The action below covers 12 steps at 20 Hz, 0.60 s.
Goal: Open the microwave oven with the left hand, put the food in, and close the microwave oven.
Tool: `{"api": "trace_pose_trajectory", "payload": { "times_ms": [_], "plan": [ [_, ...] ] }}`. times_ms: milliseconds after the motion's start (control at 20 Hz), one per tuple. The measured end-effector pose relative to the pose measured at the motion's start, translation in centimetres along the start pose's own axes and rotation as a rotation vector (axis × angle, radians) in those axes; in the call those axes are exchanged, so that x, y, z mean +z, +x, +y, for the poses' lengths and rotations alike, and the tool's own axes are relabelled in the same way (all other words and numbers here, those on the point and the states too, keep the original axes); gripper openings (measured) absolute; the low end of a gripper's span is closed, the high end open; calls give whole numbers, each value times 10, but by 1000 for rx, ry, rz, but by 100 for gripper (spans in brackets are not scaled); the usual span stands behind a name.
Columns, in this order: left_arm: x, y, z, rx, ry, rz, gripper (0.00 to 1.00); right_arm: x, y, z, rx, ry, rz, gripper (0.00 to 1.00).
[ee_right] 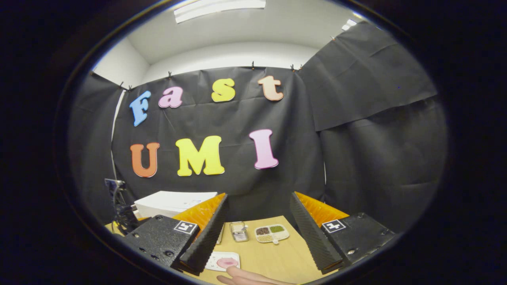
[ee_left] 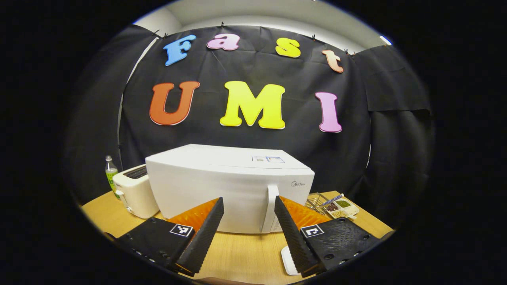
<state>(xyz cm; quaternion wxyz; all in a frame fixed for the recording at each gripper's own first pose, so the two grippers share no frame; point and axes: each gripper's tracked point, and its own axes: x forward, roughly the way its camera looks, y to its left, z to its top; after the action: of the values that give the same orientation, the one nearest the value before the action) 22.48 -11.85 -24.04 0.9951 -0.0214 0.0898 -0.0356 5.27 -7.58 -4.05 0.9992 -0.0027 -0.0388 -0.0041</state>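
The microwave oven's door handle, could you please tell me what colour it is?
White, like the microwave oven itself; its handle shows best in the left gripper view.

The boxy white plastic microwave oven (ee_left: 229,186) stood shut on the wooden table, while pink food (ee_right: 227,262) lay on a small white plate (ee_right: 216,257)

Wooden table (ee_left: 237,253); microwave (ee_left: 222,186), toaster (ee_left: 134,194), bottle (ee_left: 111,174)

Each handheld gripper, the left gripper (ee_left: 248,213) and the right gripper (ee_right: 258,209), has two wedge-shaped fingers (ee_left: 206,233) with finely ribbed inner faces. They sit on matte black bodies studded with small screws. Every body carries a square black-and-white marker (ee_right: 333,226). A bare hand (ee_right: 247,276) shows below the right one.
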Motion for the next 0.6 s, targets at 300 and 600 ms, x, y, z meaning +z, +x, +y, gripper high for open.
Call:
{"api": "trace_pose_trajectory", "payload": {
  "times_ms": [300,600],
  "plan": [
    [-46,57,-26,-51,3,30,82,-16,5,-7,14,-50,2,99],
    [-64,91,-23,-11,49,6,96,-41,25,2,41,-30,6,99]
  ]
}}
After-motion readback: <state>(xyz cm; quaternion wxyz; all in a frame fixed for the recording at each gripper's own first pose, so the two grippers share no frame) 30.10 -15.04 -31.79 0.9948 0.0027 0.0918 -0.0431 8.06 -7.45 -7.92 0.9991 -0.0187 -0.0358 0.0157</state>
